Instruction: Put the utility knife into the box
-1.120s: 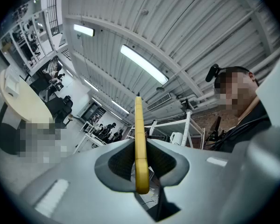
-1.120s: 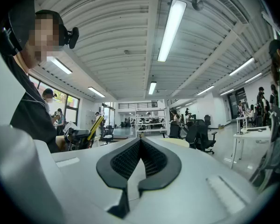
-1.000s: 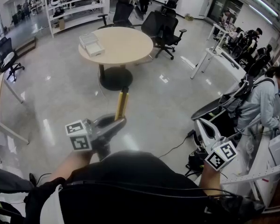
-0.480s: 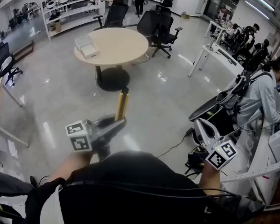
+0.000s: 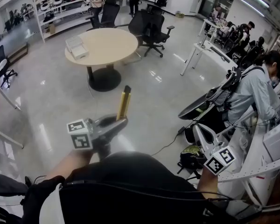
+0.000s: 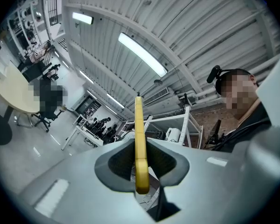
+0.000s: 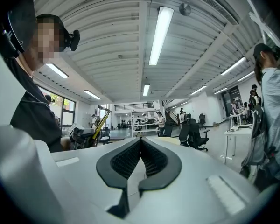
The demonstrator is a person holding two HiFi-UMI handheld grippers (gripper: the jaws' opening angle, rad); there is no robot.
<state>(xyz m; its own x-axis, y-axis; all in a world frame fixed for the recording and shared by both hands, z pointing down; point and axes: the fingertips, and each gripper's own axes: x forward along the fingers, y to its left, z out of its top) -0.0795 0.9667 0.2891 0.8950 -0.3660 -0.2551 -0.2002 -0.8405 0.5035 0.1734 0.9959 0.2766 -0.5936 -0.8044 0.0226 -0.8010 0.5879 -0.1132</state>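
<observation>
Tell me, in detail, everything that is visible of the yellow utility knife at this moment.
The utility knife is a long, slim yellow bar, probably plastic or painted metal, with a dark tip at its far end. Whether a blade is out cannot be told. Seen edge-on in the left gripper view, it is thin, with a rounded near end. Its lower part is clamped between the jaws of the left hand-held gripper. The rest sticks out forward and slightly upward, in the air. Nothing else touches it.

The left gripper (image 6: 140, 146) squeezed the yellow utility knife (image 6: 139, 120) between its two dark pads (image 6: 120, 162), and the knife stuck up toward a long ceiling light (image 6: 142, 54), with a round table (image 6: 9, 88) far left.
</observation>
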